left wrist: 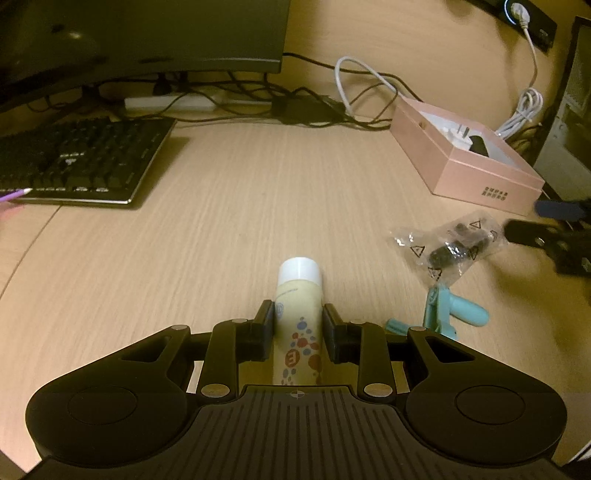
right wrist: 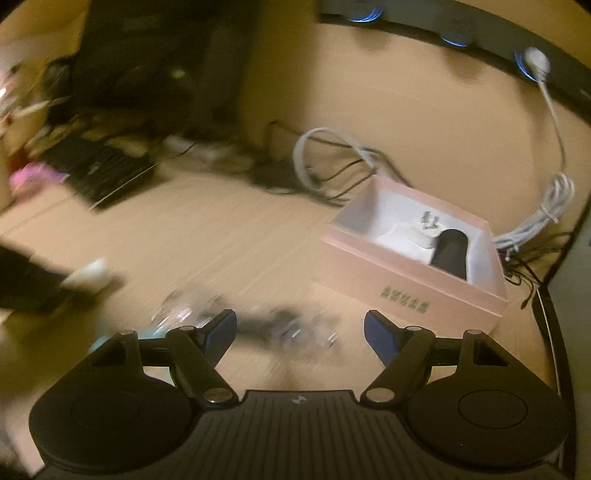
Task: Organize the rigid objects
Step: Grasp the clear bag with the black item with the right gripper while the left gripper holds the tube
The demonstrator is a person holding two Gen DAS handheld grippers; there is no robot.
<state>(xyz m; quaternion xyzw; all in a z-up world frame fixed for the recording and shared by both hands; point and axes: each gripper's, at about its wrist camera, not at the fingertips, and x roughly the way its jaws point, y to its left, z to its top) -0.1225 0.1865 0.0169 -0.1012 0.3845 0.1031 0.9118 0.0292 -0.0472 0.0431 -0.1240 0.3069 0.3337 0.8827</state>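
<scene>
Gripping the tube (left wrist: pixel 298 325) mid-body, the left claw (left wrist: pixel 298 328) has its pads pressed on both sides, cap forward and low over the bench (left wrist: pixel 221 206); keeping it level and lifting before swinging right should clear the bag (left wrist: pixel 448 245) and blue clip (left wrist: pixel 456 312) on the way to the pink box (right wrist: pixel 410 280). The right claw (right wrist: pixel 300 332) holds nothing, jaws fairly wide over the blurred bag, while open bench lies left of the box and cables crowd behind it.

Keyboard (left wrist: pixel 79 162), monitor (left wrist: pixel 147 33), tangled cables (left wrist: pixel 236 96) behind
</scene>
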